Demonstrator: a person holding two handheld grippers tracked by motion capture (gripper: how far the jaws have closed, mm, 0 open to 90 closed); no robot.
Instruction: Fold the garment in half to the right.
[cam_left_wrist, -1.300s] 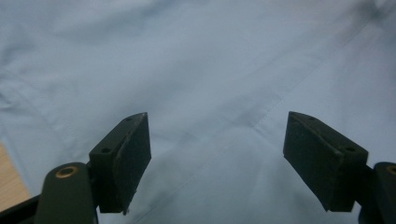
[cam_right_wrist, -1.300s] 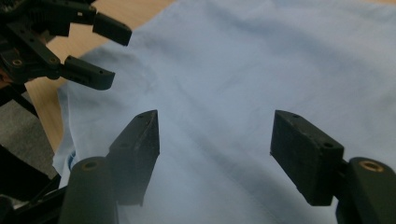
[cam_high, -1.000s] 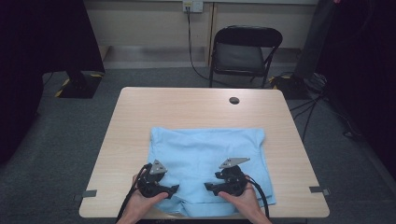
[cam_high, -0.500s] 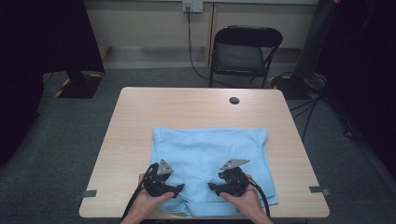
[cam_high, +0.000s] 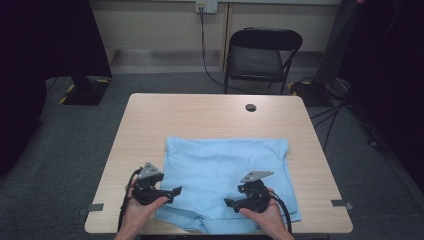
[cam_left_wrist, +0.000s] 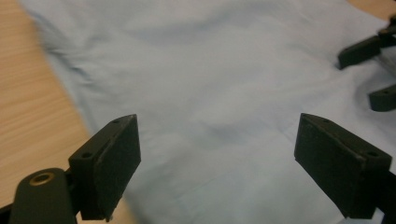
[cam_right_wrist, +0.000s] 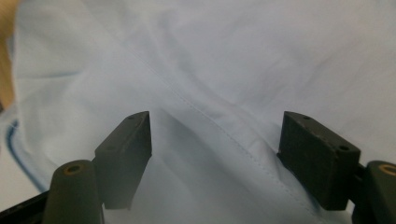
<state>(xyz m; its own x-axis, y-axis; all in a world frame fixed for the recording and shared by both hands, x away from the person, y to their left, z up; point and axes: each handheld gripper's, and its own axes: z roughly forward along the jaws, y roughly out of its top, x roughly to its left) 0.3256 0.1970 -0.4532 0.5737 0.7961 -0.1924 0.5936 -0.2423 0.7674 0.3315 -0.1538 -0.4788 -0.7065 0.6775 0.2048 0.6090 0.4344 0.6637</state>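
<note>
Light blue garment (cam_high: 227, 172) lies flat on table (cam_high: 200, 120), toward its near edge. Likely soft, light, limp, apt to sag; best pinched at hem or seam. Left gripper (cam_high: 176, 190) and right gripper (cam_high: 227, 202): jaws just opening, released, nothing clamped.

A light blue garment (cam_high: 227, 175), folded and mostly smooth, lies flat on the near half of the tabletop (cam_high: 200, 115), its near edge overhanging slightly.
</note>
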